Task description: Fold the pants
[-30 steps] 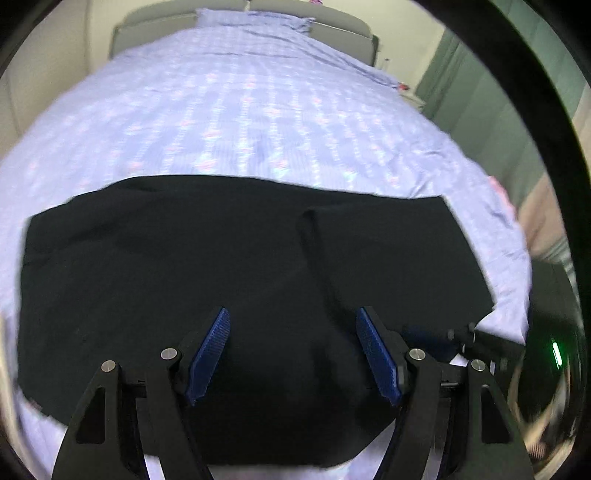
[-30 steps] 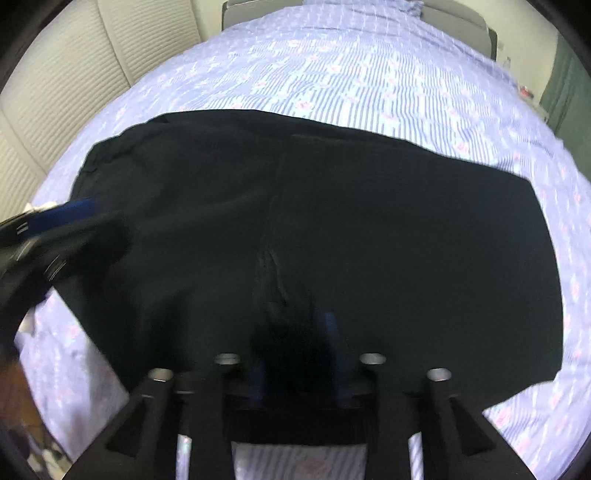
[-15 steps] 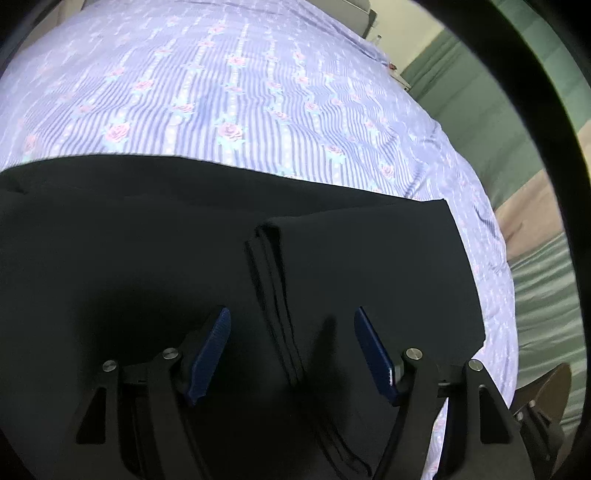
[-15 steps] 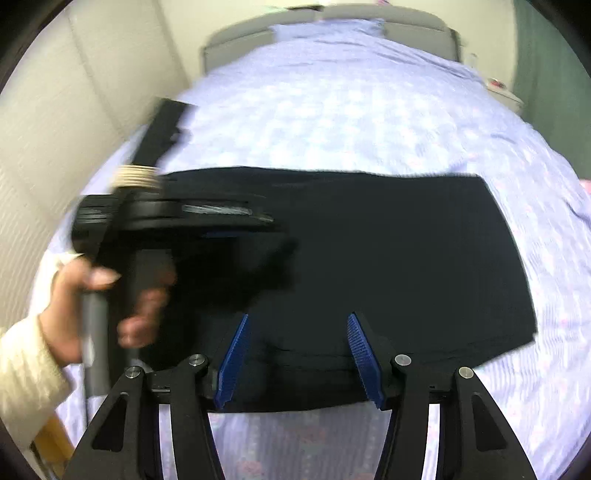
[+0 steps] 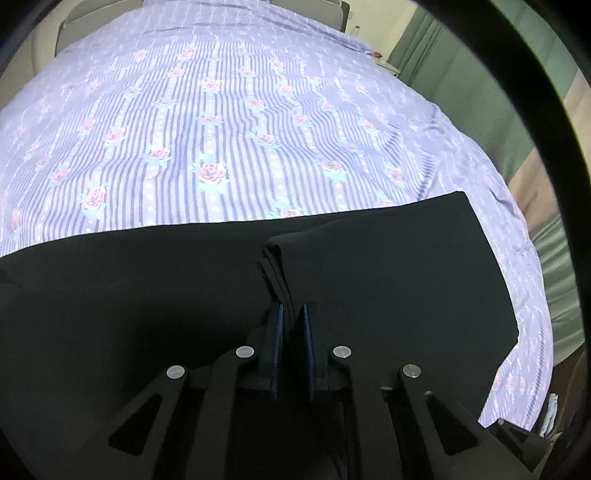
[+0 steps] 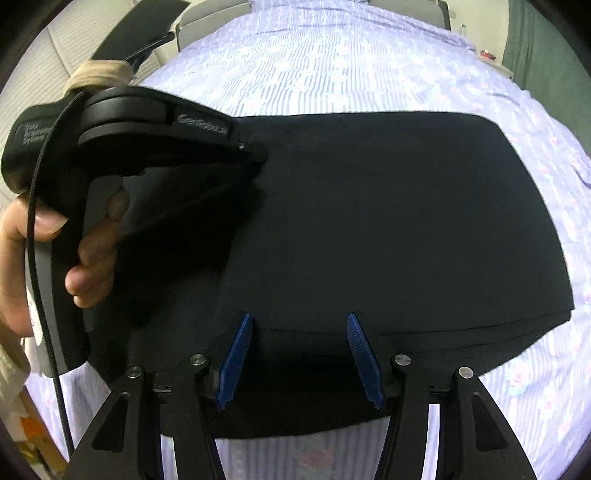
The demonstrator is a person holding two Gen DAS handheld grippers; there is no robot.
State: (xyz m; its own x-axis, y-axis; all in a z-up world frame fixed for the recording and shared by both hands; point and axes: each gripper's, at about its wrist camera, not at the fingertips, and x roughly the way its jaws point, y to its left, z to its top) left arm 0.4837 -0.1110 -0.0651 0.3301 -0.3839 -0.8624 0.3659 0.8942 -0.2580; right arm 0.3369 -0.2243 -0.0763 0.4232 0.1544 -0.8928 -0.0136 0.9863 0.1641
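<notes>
Black pants (image 5: 388,288) lie partly folded on the bed, with a layered folded edge running toward me. My left gripper (image 5: 291,314) is shut on that folded edge of the pants. In the right wrist view the pants (image 6: 388,221) spread flat across the middle. My right gripper (image 6: 299,325) is open, its blue pads either side of the pants' near edge, holding nothing. The left gripper's body (image 6: 147,125) and the hand holding it show at the left of the right wrist view, on the pants.
The bed has a purple striped sheet with roses (image 5: 229,122). A headboard (image 5: 92,11) stands at the far end. Green curtains (image 5: 480,74) hang on the right. The bed's near edge (image 6: 295,454) lies below my right gripper.
My left gripper has closed from open onto the folded edge of the pants. My right gripper, earlier shut on the cloth, is open and has drawn back toward the near edge.
</notes>
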